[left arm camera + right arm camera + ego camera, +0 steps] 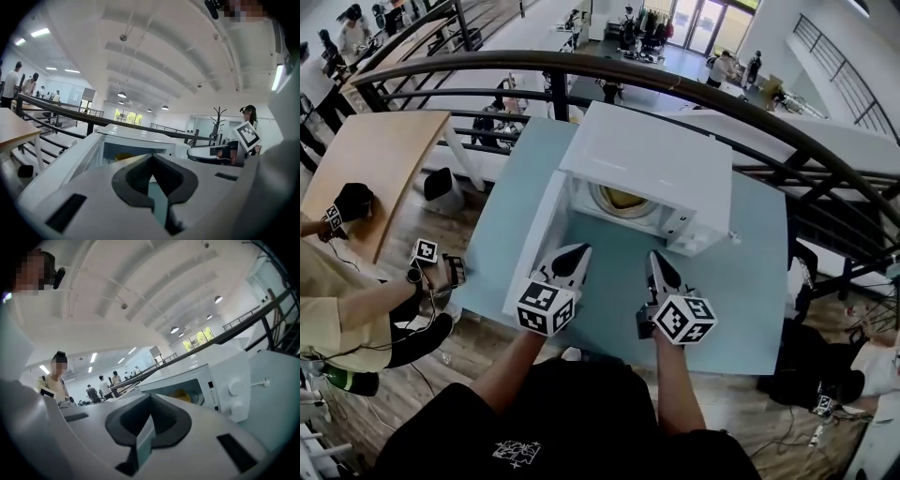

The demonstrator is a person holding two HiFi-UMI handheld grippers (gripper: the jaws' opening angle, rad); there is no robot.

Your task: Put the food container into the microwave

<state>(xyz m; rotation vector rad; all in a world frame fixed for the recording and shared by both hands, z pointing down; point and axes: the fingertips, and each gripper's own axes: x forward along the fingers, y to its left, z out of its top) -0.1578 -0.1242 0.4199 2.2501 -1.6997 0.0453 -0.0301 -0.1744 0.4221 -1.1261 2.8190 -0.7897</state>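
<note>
One white microwave [666,159] stands just ahead of both my grippers, its door [534,246] swung open beside my left gripper [578,251]. One yellow food container [623,199] sits inside the cavity. Two knobs [236,389] on the panel; print beside them too small to read. Left jaws together, nothing held. Right gripper [656,258]: jaws together, empty. Both over the blue table [750,291].

The microwave [656,164] has a smooth white shell with a faint sheen. Under it, the pale blue tabletop [750,281] looks matt. The railing [534,61] is dark painted metal, and the floor [473,361] is grained wood.
</note>
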